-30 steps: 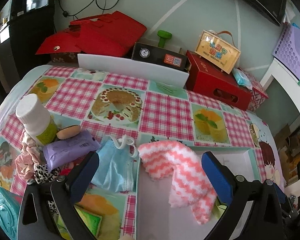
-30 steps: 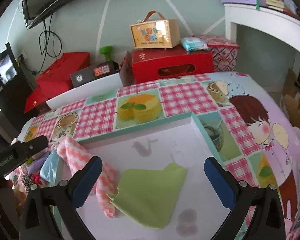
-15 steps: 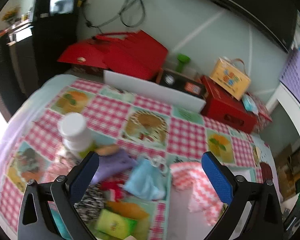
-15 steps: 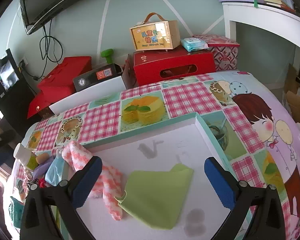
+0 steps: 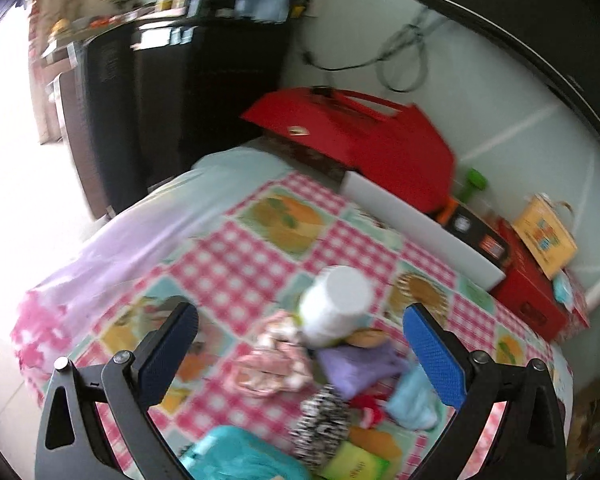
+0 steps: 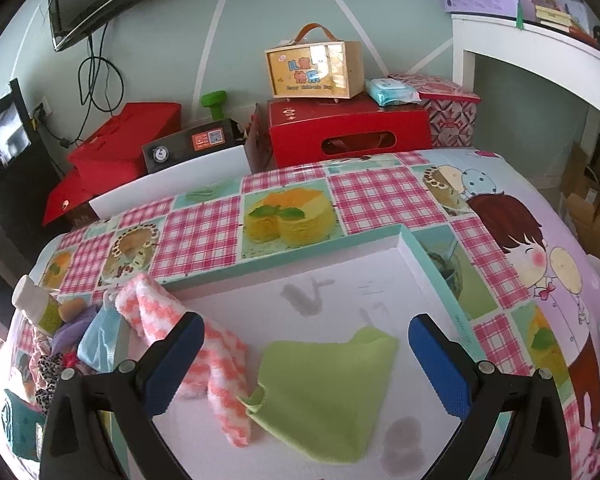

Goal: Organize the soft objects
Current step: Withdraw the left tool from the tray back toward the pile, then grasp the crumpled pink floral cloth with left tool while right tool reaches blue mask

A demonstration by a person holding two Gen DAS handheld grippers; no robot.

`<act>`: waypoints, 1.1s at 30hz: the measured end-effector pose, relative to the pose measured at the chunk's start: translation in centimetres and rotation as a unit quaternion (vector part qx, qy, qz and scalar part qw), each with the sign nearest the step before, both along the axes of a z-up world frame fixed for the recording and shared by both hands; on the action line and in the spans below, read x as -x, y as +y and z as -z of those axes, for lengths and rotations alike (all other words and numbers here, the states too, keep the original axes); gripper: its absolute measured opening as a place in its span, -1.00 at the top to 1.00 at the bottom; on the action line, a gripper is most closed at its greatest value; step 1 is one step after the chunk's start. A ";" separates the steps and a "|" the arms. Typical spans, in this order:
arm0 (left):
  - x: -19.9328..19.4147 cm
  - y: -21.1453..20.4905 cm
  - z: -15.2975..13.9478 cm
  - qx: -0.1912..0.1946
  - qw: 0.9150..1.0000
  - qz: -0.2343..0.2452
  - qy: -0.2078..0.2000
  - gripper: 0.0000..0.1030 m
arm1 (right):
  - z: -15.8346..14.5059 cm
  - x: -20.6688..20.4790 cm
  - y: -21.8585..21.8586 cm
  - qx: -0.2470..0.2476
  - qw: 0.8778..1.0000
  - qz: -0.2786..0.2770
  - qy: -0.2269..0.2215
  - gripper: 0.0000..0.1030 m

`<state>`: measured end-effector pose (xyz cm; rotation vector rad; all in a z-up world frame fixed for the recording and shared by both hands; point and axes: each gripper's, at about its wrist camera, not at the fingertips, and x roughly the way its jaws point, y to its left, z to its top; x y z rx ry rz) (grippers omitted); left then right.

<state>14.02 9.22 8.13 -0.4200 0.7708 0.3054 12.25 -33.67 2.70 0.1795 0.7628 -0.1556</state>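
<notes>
Table (image 6: 380,196): covered with a pink-check cloth printed with cakes and a cartoon child; red boxes (image 6: 348,132) stand beyond its far edge.

White tray (image 6: 340,276): shallow, teal-rimmed, occupying the near right portion of the table, its far right corner by the printed child.

Green cloth (image 6: 324,388): lies flat inside the tray near its front edge, one corner folded up at the left. It touches the striped towel at that corner.

Pink-and-white striped towel (image 6: 204,344): draped over the tray's left rim, its far end outside on the table, its near end inside the tray.

Blue face mask (image 6: 100,340): on the table just outside the tray's left rim, beside the towel.

Remaining pile at the table's left edge, seen blurred in the left wrist view: purple packet (image 5: 356,368), pink scrunchie (image 5: 276,364), black-and-white scrunchie (image 5: 320,428), a small red item (image 5: 368,410), and a white-capped bottle (image 5: 336,304) standing upright against them. A teal item (image 5: 236,456) and a green packet (image 5: 356,466) lie nearer the front edge.

Left gripper (image 5: 300,356): jaws spread wide, holding nothing, raised above the pile.

Right gripper (image 6: 306,364): jaws spread wide, holding nothing, above the tray with the green cloth between the fingers in view; contact cannot be confirmed.
</notes>
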 end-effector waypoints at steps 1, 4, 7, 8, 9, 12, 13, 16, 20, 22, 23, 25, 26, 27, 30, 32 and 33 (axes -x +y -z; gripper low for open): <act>0.1 0.9 0.4 0.007 1.000 -0.009 0.005 -0.98 | 0.0 0.0 0.3 0.004 1.000 -0.002 -0.001 -1.00; 0.3 2.6 1.1 0.017 0.999 -0.028 0.015 -0.98 | -0.3 -0.1 1.8 0.020 1.000 -0.015 -0.006 -1.00; 0.4 4.0 1.7 0.014 0.999 -0.040 0.023 -0.98 | -0.5 -0.2 3.4 0.016 0.999 -0.035 -0.010 -1.00; 0.4 4.3 1.8 0.011 0.999 -0.043 0.028 -0.98 | -0.5 -0.3 3.9 0.014 0.999 -0.041 -0.011 -1.00; 0.3 4.5 2.1 0.008 0.998 -0.045 0.035 -0.98 | -0.5 -0.4 4.7 0.014 0.999 -0.051 -0.011 -1.00; 0.0 5.3 3.1 0.014 0.997 -0.045 0.054 -0.98 | -0.3 -0.8 6.8 0.016 0.997 -0.077 -0.005 -1.00; -0.1 5.6 3.6 0.021 0.997 -0.042 0.061 -0.98 | -0.1 -0.8 7.5 0.017 0.996 -0.086 -0.002 -1.00; -0.3 6.2 4.4 0.033 0.996 -0.037 0.069 -0.98 | 0.3 -1.1 9.8 0.028 0.993 -0.114 0.007 -1.00; -0.5 6.7 5.0 0.045 0.996 -0.034 0.073 -0.98 | 0.5 -1.2 12.7 0.039 0.987 -0.152 0.014 -1.00; -0.7 6.9 5.5 0.053 0.995 -0.032 0.077 -0.98 | 0.6 -1.2 14.0 0.041 0.984 -0.170 0.019 -1.00; -0.7 7.0 5.7 0.055 0.995 -0.031 0.079 -0.98 | 0.8 -1.2 14.6 0.044 0.983 -0.178 0.023 -1.00; -0.9 7.2 6.1 0.062 0.994 -0.027 0.083 -0.98 | 1.1 -1.5 15.6 0.052 0.981 -0.186 0.032 -1.00; -1.0 7.3 6.2 0.066 0.994 -0.025 0.084 -0.98 | 1.2 -1.6 16.3 0.057 0.979 -0.191 0.037 -1.00; -1.0 7.4 6.3 0.068 0.994 -0.023 0.084 -0.98 | 1.4 -1.7 16.8 0.060 0.978 -0.196 0.042 -1.00; -1.3 7.6 6.6 0.076 0.993 -0.016 0.083 -0.98 | 1.4 -2.2 18.0 0.058 0.974 -0.210 0.054 -1.00; -1.5 7.8 6.7 0.082 0.993 -0.010 0.084 -0.98 | 1.4 -2.6 18.7 0.051 0.971 -0.223 0.068 -1.00; -1.7 7.9 6.7 0.083 0.993 -0.006 0.086 -0.98 | 1.3 -2.9 18.9 0.045 0.969 -0.229 0.076 -1.00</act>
